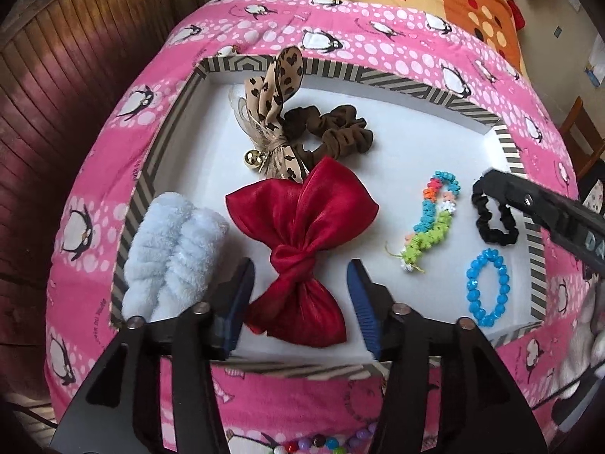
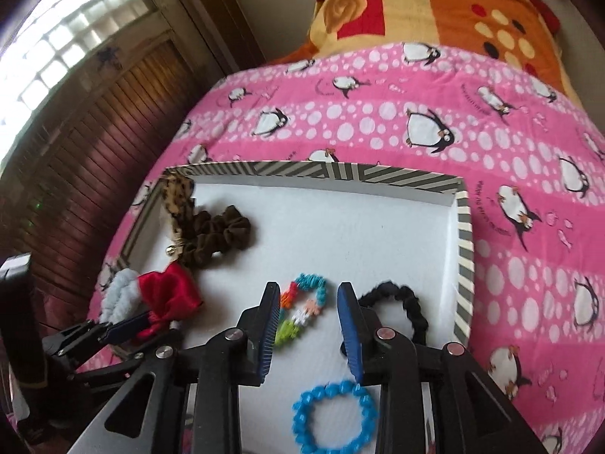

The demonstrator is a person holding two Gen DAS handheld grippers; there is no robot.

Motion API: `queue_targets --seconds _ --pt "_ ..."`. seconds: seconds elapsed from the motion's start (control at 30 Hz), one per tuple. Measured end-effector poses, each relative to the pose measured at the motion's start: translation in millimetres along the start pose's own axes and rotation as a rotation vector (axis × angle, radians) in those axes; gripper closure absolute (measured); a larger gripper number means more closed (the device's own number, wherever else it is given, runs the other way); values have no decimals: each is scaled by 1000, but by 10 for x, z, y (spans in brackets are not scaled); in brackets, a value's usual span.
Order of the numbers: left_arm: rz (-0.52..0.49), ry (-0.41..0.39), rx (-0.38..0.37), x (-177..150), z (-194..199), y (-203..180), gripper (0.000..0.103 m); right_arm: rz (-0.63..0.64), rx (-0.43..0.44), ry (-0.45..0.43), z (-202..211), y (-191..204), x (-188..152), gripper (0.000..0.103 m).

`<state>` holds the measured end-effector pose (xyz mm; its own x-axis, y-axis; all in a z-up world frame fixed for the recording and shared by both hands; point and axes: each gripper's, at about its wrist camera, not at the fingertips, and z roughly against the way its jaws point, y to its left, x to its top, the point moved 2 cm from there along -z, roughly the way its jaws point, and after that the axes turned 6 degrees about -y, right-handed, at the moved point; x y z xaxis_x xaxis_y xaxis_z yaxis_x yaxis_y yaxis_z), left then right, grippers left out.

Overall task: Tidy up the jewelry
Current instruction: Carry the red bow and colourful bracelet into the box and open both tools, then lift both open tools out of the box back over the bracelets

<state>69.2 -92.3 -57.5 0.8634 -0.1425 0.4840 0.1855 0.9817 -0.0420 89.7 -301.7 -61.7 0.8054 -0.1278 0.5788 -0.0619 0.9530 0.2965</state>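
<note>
- Left gripper [image 1: 300, 304]: I see jaws wide, pads clear of red bow [image 1: 302, 242] between them.
- Right gripper [image 2: 310, 331]: jaws apart, empty; blue bracelet [image 2: 334, 416] at 6 o'clock of it, in tray [image 2: 464, 265].

A shallow white tray with a grey-striped rim [image 1: 461, 104] holds the pieces. At its centre lies a flat red satin bow [image 1: 302, 242]. At nine o'clock, a fluffy pale-blue scrunchie [image 1: 170, 257]; at twelve, a leopard-print ribbon bow [image 1: 270, 109] touching a brown velvet scrunchie [image 1: 340, 132]; at three, a multicoloured beaded bracelet [image 1: 431, 223], a thin black scrunchie [image 1: 491, 223] and a turquoise bead bracelet [image 1: 486, 287].
</note>
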Motion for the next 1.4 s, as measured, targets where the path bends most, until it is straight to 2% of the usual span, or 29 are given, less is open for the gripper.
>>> queue_targets --seconds 0.13,0.33,0.47,0.77,1.4 --pt "3 -24 2 -45 147 22 50 -12 -21 -28 219 26 -148 66" --pt "-11 -77 10 -159 413 49 49 -3 -41 -41 440 141 -362 66" --pt "-8 -107 11 -253 582 96 49 -4 -45 -65 600 247 -493 61" --pt "13 -147 20 -609 929 268 49 17 -58 -81 836 512 -865 61" --pt "-19 -221 45 -1357 1541 482 49 51 -65 -105 1314 1020 -1592 61"
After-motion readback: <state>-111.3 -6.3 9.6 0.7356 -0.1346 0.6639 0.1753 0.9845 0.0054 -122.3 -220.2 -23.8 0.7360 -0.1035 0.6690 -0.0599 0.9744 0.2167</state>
